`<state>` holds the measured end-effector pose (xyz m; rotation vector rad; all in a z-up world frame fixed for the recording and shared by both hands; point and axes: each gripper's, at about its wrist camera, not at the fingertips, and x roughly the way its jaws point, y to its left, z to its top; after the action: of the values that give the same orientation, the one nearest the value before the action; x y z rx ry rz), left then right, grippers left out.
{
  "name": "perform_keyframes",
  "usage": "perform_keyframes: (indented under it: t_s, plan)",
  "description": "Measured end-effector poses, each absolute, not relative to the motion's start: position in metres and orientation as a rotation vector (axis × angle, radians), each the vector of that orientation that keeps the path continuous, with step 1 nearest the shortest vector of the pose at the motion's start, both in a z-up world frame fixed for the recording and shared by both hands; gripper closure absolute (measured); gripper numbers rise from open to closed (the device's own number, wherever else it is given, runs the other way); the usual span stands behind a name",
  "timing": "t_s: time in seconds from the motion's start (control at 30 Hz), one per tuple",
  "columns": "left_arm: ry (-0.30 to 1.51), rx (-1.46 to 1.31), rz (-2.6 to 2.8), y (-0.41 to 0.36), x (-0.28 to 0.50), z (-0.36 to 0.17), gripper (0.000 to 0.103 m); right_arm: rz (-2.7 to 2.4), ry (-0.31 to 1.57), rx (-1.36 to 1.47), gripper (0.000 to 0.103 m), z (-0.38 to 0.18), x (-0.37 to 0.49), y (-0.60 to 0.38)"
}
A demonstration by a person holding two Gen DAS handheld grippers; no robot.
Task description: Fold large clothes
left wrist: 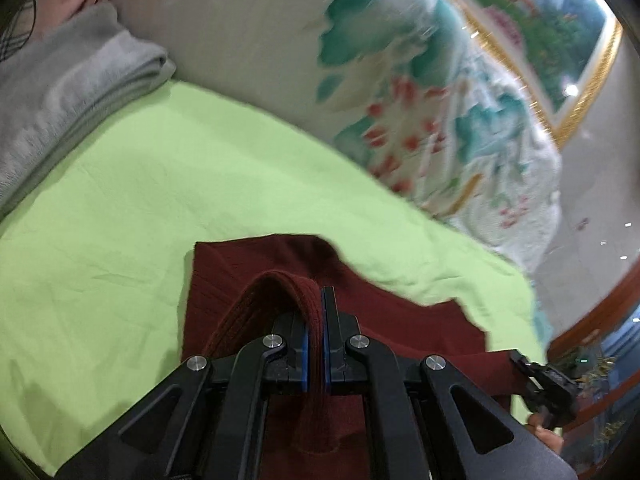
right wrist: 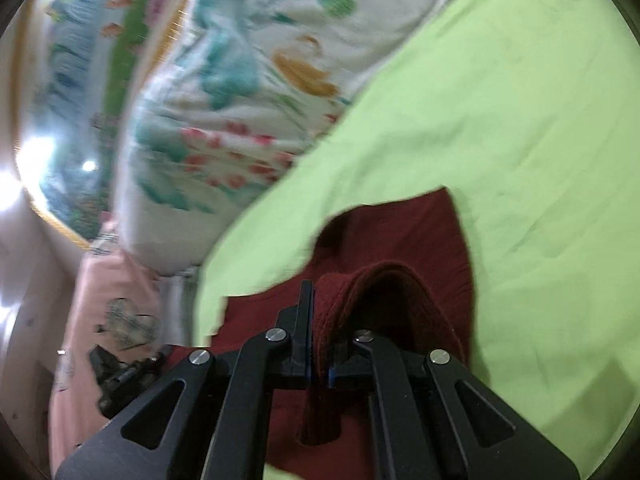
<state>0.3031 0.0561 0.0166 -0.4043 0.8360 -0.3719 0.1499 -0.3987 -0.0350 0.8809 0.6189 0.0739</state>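
A dark red knitted garment (left wrist: 400, 320) lies on a light green sheet (left wrist: 160, 200). In the left wrist view my left gripper (left wrist: 318, 312) is shut on a thick ribbed edge of the red garment, which loops up over the left finger. My right gripper (left wrist: 544, 384) shows at the lower right of that view, at the garment's far edge. In the right wrist view my right gripper (right wrist: 320, 312) is shut on a ribbed fold of the red garment (right wrist: 400, 240), which arches over the right finger. My left gripper (right wrist: 124, 372) is seen dimly at lower left.
A bulky white quilt (left wrist: 360, 80) with teal and red flower print lies beyond the green sheet (right wrist: 480, 120). Folded grey fabric (left wrist: 60, 100) sits at the upper left. A gold-framed landscape picture (left wrist: 560, 20) hangs on the wall behind. Pink bedding (right wrist: 100, 300) lies beside the sheet.
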Motion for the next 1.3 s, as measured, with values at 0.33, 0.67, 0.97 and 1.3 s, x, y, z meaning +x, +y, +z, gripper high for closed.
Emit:
perform_keyframes:
  t_s: [0.33, 0.67, 0.97, 1.3]
  plan:
    - [0.933, -0.397, -0.296, 0.05, 0.341, -0.064, 0.099, -0.009, 0.701, 0.844, 0.098, -0.07, 0.17, -0.405]
    - [0.932, -0.413, -0.301, 0.062, 0.302, -0.053, 0.089, -0.05, 0.595, 0.922, 0.071, -0.059, 0.136, -0.415]
    - [0.941, -0.261, -0.584, -0.02, 0.241, -0.021, 0.089, 0.175, 0.648, 0.607, 0.07, -0.019, 0.122, -0.327]
    - [1.015, -0.208, -0.488, -0.036, 0.302, -0.047, 0.094, 0.062, 0.794, 0.448, 0.072, -0.036, 0.176, -0.317]
